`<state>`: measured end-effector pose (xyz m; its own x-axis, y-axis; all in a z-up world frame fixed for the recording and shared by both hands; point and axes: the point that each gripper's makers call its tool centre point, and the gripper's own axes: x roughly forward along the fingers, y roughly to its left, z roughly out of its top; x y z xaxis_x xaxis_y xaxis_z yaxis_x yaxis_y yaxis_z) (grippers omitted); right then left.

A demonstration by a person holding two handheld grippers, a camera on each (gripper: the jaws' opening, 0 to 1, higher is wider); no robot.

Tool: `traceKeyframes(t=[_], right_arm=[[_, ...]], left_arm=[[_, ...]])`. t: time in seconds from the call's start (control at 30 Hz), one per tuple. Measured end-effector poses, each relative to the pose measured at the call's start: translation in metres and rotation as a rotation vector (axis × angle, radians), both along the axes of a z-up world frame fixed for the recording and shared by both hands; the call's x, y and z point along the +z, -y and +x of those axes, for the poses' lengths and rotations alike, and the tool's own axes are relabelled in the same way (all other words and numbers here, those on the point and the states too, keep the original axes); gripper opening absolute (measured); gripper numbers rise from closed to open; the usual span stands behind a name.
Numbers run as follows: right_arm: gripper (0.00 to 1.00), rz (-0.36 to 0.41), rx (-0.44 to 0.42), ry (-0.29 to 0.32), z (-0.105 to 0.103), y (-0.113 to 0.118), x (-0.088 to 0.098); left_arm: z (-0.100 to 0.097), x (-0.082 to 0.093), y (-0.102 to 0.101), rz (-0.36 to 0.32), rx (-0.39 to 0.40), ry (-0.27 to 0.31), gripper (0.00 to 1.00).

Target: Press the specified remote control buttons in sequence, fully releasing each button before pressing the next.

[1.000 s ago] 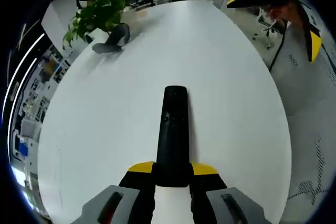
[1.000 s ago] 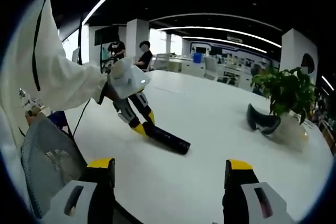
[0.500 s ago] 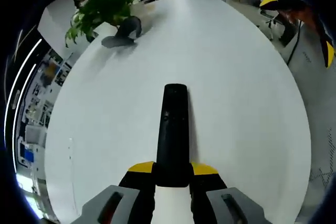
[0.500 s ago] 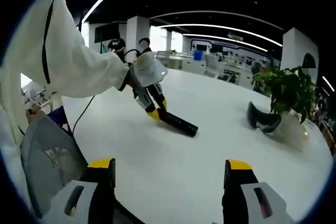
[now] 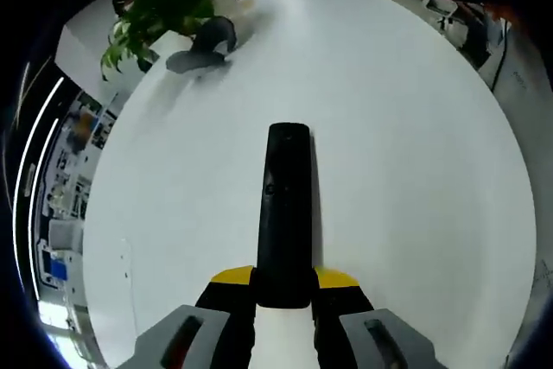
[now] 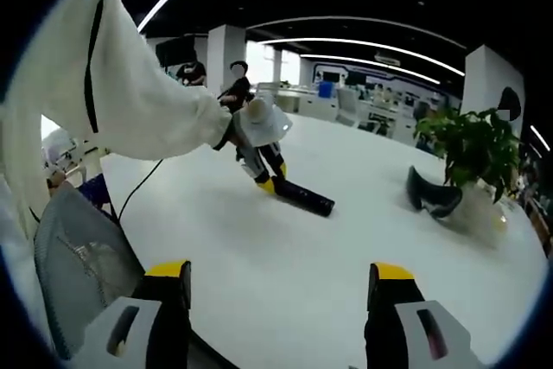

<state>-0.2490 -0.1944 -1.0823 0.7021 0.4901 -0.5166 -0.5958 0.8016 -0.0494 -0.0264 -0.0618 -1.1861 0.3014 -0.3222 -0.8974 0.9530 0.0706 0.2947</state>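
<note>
The left gripper (image 5: pixel 283 287) is pinching the near end of the black remote control (image 5: pixel 285 213), holding it low over the white table (image 5: pixel 415 170); the right gripper (image 6: pixel 275 291) is hanging spread, grasping nothing. A hard press on the far end is likely to lever the remote loose. No brand or lettering is legible.

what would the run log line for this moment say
stage: holding, no press yet | left claw: shut on remote control | right claw: open, apart from remote | table: plant, dark headset
</note>
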Motion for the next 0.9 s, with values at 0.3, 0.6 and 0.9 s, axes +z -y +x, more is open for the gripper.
traceKeyframes(t=[0.3,0.6,0.9], right_arm=[[0.83,-0.006,0.003,-0.003,-0.001,-0.001,0.000],[0.83,-0.011,-0.003,-0.010,-0.001,0.000,0.000],[0.82,-0.014,-0.005,-0.020,0.000,0.001,-0.003]], left_arm=[[0.030,0.003,-0.004,0.015,0.030,0.023,0.23],[0.050,-0.001,0.001,0.034,0.045,0.052,0.23],[0.072,0.001,0.009,0.062,0.025,0.063,0.23]])
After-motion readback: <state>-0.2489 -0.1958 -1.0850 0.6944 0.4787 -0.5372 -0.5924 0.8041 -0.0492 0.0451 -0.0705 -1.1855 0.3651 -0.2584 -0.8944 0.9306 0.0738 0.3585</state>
